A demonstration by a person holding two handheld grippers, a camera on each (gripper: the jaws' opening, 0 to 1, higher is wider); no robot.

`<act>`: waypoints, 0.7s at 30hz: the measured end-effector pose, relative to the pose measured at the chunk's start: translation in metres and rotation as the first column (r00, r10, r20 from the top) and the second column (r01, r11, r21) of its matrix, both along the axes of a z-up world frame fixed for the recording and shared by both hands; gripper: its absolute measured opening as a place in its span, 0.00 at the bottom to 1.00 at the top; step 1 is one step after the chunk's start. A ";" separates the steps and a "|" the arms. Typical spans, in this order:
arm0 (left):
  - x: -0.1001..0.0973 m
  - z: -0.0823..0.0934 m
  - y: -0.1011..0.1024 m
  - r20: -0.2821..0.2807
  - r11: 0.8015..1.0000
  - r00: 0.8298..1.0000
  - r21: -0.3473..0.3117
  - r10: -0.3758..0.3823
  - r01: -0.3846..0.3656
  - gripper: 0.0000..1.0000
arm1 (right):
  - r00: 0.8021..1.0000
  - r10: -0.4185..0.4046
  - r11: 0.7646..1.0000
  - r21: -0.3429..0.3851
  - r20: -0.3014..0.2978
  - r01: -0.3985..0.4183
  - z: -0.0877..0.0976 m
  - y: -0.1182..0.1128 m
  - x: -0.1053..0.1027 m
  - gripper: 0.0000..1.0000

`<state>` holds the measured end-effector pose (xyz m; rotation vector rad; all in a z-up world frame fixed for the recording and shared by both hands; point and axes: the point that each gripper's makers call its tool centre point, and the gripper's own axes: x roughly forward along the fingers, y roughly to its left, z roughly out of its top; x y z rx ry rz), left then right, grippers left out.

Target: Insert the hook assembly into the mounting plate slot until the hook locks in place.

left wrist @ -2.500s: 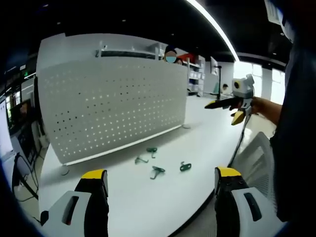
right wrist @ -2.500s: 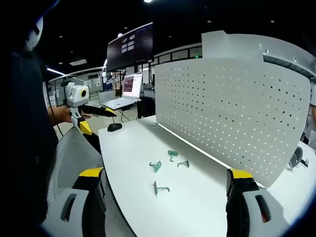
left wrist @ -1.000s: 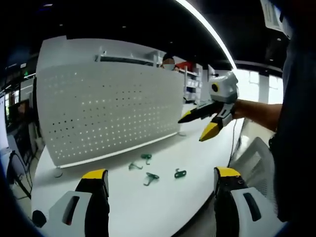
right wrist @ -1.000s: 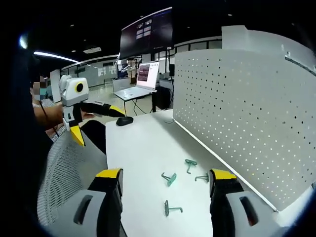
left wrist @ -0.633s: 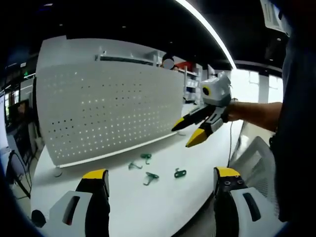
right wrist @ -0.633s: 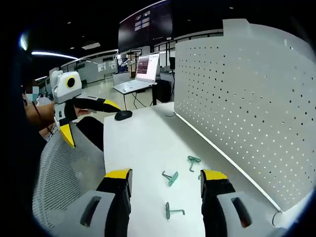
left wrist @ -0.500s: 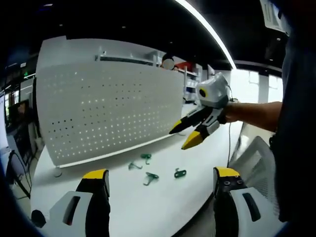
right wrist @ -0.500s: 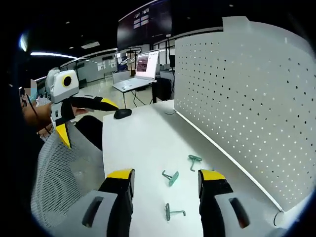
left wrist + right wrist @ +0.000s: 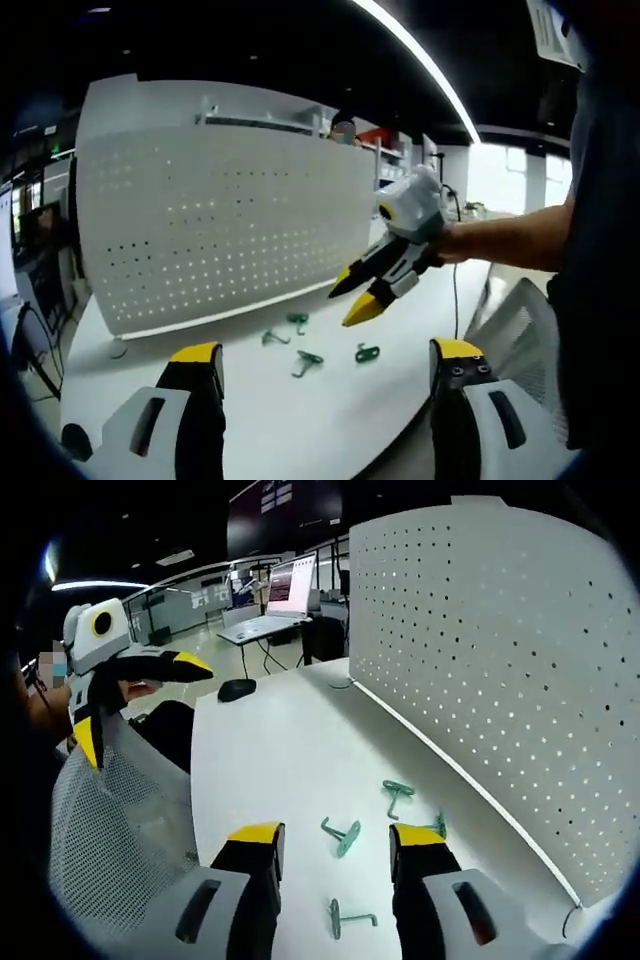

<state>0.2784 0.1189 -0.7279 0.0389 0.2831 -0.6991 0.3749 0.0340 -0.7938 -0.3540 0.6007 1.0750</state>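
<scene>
Several small green hooks lie loose on the white table: one hook point(image 9: 305, 360) in the middle, another hook point(image 9: 367, 352) to its right, and in the right gripper view one hook point(image 9: 343, 835) lies just past my jaws. The white perforated mounting plate point(image 9: 220, 220) stands upright behind them, seen too as the mounting plate point(image 9: 500, 660). My left gripper point(image 9: 325, 352) hangs back from the table, open wide and holding nothing. My right gripper point(image 9: 338, 838) is open with nothing in it; in the left gripper view the right gripper point(image 9: 352, 298) hovers above the hooks, held by a person's arm.
The table's front edge point(image 9: 380, 450) runs below the hooks. A black mouse point(image 9: 237, 689) sits at the far end of the table, with a laptop point(image 9: 285, 595) on a desk beyond. A grey mesh chair point(image 9: 110, 820) stands by the table edge. The left gripper point(image 9: 140, 705) hovers over it.
My right gripper has moved in over the table and down toward the hooks, and its jaws have narrowed somewhat. The left gripper has hardly moved. The hooks lie as before.
</scene>
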 end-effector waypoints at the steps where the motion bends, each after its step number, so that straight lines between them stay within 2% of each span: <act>1: 0.000 0.000 0.000 0.000 1.000 1.000 0.000 0.000 0.000 0.86 | 1.000 -0.003 1.000 -0.006 -0.007 0.003 -0.003 0.001 0.001 0.40; 21: -0.002 0.000 0.000 0.001 1.000 1.000 0.004 0.003 -0.003 0.82 | 0.995 -0.059 0.997 -0.060 -0.083 0.054 -0.044 0.013 0.015 0.26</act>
